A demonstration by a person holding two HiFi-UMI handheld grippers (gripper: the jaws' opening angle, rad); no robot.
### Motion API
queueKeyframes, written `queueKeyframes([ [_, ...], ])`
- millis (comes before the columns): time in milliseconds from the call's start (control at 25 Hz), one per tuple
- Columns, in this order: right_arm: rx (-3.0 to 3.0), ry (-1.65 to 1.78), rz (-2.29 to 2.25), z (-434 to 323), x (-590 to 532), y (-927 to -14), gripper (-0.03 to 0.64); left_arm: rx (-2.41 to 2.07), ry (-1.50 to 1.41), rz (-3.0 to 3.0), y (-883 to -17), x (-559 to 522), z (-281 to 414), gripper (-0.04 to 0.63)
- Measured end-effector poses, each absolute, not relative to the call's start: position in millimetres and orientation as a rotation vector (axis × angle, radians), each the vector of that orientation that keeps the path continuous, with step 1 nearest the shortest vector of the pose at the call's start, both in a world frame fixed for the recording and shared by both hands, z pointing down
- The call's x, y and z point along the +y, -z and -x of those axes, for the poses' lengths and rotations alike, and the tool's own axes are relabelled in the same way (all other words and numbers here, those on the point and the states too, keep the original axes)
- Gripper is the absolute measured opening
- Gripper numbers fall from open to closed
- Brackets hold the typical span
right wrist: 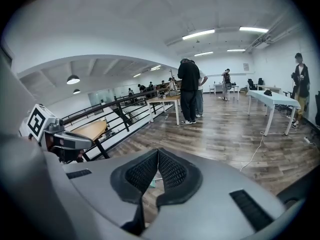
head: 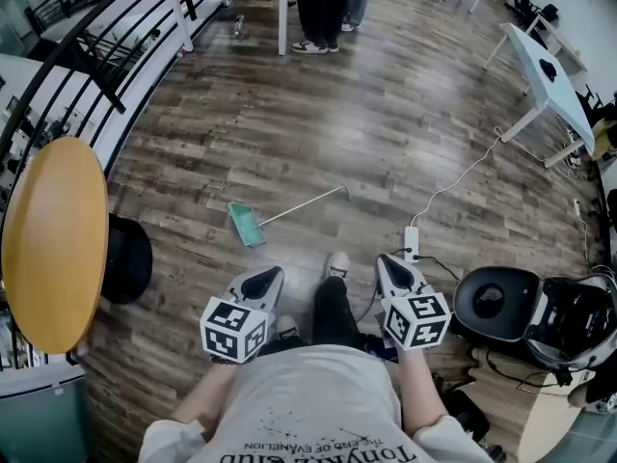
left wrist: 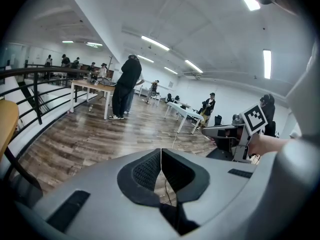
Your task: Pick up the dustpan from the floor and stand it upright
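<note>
A teal dustpan (head: 247,224) with a long pale handle (head: 307,201) lies flat on the wood floor, ahead of the person's shoe. Both grippers hang near the person's waist, well short of it. My left gripper (head: 270,276) is shut with nothing in it, and its tips meet in the left gripper view (left wrist: 161,150). My right gripper (head: 385,263) is shut and empty as well, tips touching in the right gripper view (right wrist: 157,151). A sliver of the teal dustpan (right wrist: 151,184) shows through the gap below the right jaws.
A round yellow table (head: 53,244) and a black railing (head: 96,61) stand at the left. A power strip (head: 412,242) with a white cable lies near the right gripper. Black equipment (head: 501,302) sits at the right. A white table (head: 549,70) and standing people (head: 323,8) are farther off.
</note>
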State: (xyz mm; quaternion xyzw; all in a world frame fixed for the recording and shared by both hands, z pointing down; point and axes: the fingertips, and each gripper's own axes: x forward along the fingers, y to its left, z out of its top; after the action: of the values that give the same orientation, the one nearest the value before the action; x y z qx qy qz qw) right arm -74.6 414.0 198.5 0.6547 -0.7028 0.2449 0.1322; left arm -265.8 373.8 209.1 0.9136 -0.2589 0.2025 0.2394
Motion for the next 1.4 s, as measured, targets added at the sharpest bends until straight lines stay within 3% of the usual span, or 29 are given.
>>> queueKeyframes([
  [280, -2.050, -0.748, -1.869, 26, 348, -222, 0.026, -0.716, -0.565, -2.490, -222, 309, 217, 0.025],
  [840, -2.136, -0.704, -1.718, -138, 153, -222, 0.026, -0.877, -0.511, -2.461, -209, 110, 54, 0.025],
  [1400, -2.161, -0.776, -1.653, -181, 89, -241, 0.026, -0.893, -0.551, -2.436, -215, 49, 9, 0.026],
])
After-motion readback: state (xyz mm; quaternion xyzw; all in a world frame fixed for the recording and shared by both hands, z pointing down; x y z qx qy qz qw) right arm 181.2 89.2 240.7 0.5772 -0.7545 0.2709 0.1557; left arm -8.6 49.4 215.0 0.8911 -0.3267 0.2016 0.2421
